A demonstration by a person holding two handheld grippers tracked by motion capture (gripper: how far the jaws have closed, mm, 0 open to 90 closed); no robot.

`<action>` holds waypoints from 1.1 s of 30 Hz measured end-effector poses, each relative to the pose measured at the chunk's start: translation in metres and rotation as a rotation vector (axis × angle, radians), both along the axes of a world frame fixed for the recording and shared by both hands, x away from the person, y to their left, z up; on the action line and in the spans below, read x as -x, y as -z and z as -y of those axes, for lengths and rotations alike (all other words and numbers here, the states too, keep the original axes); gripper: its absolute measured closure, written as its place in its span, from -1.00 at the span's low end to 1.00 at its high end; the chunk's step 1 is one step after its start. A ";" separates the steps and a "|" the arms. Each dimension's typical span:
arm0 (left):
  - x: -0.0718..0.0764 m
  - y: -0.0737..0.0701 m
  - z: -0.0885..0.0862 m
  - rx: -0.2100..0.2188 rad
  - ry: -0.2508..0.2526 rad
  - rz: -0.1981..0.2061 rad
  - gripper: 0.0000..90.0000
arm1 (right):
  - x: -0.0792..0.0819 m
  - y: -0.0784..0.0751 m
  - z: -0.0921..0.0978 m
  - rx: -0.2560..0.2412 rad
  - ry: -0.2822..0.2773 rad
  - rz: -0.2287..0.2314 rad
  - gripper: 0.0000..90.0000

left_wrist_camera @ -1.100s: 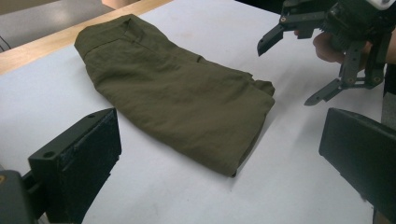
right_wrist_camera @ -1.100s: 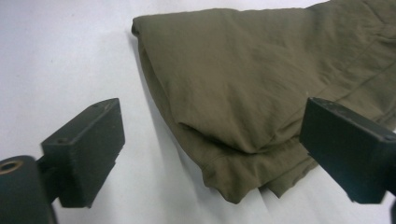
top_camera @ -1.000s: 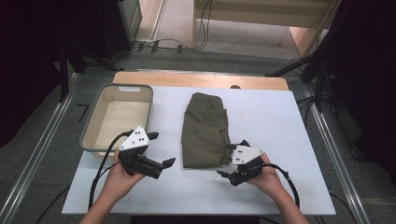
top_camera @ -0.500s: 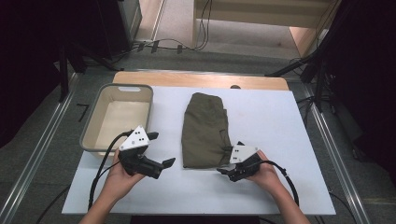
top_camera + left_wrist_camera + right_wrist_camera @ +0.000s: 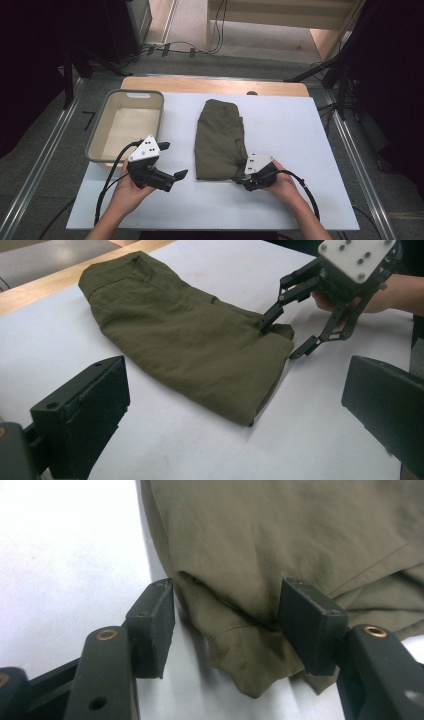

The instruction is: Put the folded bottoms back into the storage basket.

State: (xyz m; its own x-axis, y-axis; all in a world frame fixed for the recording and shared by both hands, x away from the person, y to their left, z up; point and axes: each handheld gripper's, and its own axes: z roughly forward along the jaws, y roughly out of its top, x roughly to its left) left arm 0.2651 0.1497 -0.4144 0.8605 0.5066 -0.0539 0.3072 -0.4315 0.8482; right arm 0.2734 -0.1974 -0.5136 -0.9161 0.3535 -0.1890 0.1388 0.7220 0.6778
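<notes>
On white table (image 5: 310,150) | right gripper (image 5: 243,176) fingers apart astride olive garment (image 5: 220,137) corner | left gripper (image 5: 179,176) fingers apart

Left claw (image 5: 181,175) and right claw (image 5: 239,176), both jaws apart.

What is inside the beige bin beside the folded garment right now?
The bin looks empty: its pale floor shows bare in the high view. The near inner wall is hidden by its rim and by the left gripper.
</notes>
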 end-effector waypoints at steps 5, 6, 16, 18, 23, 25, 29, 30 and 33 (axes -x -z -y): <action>0.000 0.000 0.000 0.000 -0.003 0.000 -1.00 | -0.007 0.003 0.004 -0.043 -0.005 -0.057 -0.07; 0.000 0.000 0.000 -0.001 -0.003 -0.001 -1.00 | -0.008 0.003 0.004 -0.040 -0.005 -0.059 -0.04; 0.001 0.001 0.001 -0.001 -0.001 -0.003 -1.00 | -0.004 0.002 0.002 -0.014 0.023 -0.053 0.03; 0.001 0.001 0.001 -0.004 0.001 -0.002 -1.00 | -0.003 0.001 0.001 -0.010 0.035 -0.060 0.06; 0.001 0.002 0.002 -0.005 0.002 -0.005 -1.00 | -0.002 0.000 0.000 -0.007 0.043 -0.069 0.37; 0.001 0.003 0.003 -0.009 0.007 -0.010 -1.00 | -0.004 -0.001 0.000 -0.007 0.065 -0.070 0.53; 0.000 0.006 0.006 -0.014 0.012 -0.015 -1.00 | -0.005 -0.002 -0.001 -0.002 0.099 -0.078 0.74; 0.000 0.006 0.006 -0.016 0.013 -0.017 -1.00 | -0.005 -0.002 -0.002 -0.001 0.104 -0.080 0.77; -0.001 0.007 0.007 -0.015 0.015 -0.021 -1.00 | -0.006 -0.003 -0.002 -0.004 0.106 -0.093 0.80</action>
State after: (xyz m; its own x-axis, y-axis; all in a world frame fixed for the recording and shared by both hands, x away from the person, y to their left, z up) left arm 0.2656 0.1425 -0.4214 0.8668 0.4946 -0.0644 0.3183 -0.4492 0.8348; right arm 0.2793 -0.1955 -0.5108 -0.8870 0.4500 -0.1034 0.2768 0.6975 0.6609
